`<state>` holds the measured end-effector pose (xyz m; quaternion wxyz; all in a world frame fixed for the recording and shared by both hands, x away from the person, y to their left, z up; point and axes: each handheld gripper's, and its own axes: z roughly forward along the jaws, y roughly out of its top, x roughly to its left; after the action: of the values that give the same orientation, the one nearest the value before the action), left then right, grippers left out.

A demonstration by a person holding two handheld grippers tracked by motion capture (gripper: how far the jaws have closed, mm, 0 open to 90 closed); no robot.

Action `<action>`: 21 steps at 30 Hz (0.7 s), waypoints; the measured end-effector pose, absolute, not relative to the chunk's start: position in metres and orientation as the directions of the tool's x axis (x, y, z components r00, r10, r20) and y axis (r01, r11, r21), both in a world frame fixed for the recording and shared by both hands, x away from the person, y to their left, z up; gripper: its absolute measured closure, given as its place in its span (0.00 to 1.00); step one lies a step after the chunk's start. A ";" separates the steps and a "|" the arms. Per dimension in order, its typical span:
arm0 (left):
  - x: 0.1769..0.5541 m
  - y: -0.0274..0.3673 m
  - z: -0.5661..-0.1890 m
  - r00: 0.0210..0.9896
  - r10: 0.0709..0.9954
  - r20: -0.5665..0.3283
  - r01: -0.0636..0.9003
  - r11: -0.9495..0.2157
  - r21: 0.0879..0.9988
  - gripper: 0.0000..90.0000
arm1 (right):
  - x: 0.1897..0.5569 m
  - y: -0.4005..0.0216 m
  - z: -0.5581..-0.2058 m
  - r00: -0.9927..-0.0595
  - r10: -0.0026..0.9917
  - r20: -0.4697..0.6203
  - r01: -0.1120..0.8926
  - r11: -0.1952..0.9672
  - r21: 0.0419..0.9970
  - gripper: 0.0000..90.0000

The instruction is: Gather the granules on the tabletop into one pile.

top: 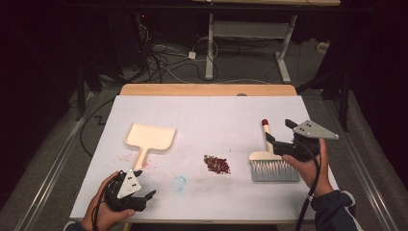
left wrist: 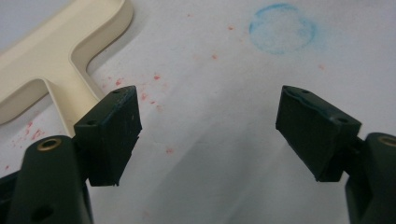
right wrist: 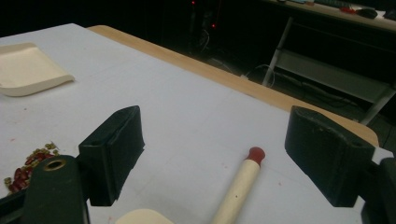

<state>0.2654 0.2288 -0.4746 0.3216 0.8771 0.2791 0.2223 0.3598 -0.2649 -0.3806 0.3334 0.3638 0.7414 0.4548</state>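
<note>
Your right gripper (top: 278, 131) sits at 3 o'clock on the white table cover (top: 207, 120) in the high view, directly above the handle of the hand brush (top: 269, 161). Its jaws stand wide apart and hold nothing. In the right gripper view the cream brush handle with its red tip (right wrist: 256, 154) lies on the cover between the two pads, touching neither.

The brush lies flat, with grey bristles toward 6 o'clock and the red-tipped handle toward 12 o'clock. Your right hand (top: 308, 166) is just beside the bristle block, at its 3 o'clock side.

Your left gripper (top: 139, 192) rests at 7 o'clock on the cover, jaws wide apart and empty. In the left gripper view the cover shows between its pads, and the handle of the cream dustpan (left wrist: 56, 56) runs past the left pad; whether it touches that pad cannot be told.

The dustpan (top: 149, 139) lies at 10 o'clock, pan toward 12 o'clock and handle toward 6 o'clock, near the left gripper.

A small pile of red and tan crumbs (top: 217, 164) lies near the centre, between the dustpan and the brush and apart from both. A faint blue ring mark (top: 178, 183) sits at 7 o'clock of the pile. Fine red specks (top: 126, 156) are scattered around the dustpan handle
</note>
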 end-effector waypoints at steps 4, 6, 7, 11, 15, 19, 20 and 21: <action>0.265 0.229 -0.474 0.744 0.633 0.213 0.345 -0.637 0.689 0.24 | 0.348 -0.261 -0.381 -0.532 0.826 -0.185 0.208 0.339 0.918 0.23; 0.265 0.229 -0.474 0.743 0.634 0.214 0.343 -0.636 0.691 0.24 | 0.342 -0.259 -0.382 -0.545 0.814 -0.201 0.191 0.353 0.916 0.23; 0.265 0.229 -0.474 0.743 0.634 0.215 0.342 -0.636 0.692 0.24 | 0.339 -0.258 -0.383 -0.551 0.809 -0.204 0.184 0.357 0.916 0.23; 0.265 0.229 -0.473 0.742 0.634 0.217 0.341 -0.636 0.693 0.24 | 0.328 -0.255 -0.389 -0.563 0.791 -0.240 0.164 0.391 0.906 0.23; 0.265 0.229 -0.473 0.741 0.634 0.220 0.339 -0.636 0.693 0.24 | 0.316 -0.253 -0.397 -0.574 0.775 -0.265 0.146 0.415 0.898 0.23; 0.265 0.228 -0.473 0.742 0.633 0.220 0.339 -0.638 0.692 0.24 | 0.307 -0.256 -0.407 -0.583 0.766 -0.270 0.145 0.425 0.894 0.24; 0.266 0.228 -0.474 0.743 0.633 0.220 0.340 -0.639 0.690 0.24 | 0.305 -0.257 -0.410 -0.583 0.768 -0.264 0.149 0.421 0.895 0.24; 0.266 0.228 -0.474 0.742 0.632 0.221 0.340 -0.640 0.689 0.24 | 0.303 -0.258 -0.413 -0.585 0.770 -0.255 0.153 0.414 0.897 0.24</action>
<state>0.2661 0.2277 -0.4737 0.3210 0.8764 0.2774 0.2278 0.3031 -0.2582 -0.4129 0.3421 0.3004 0.7680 0.4504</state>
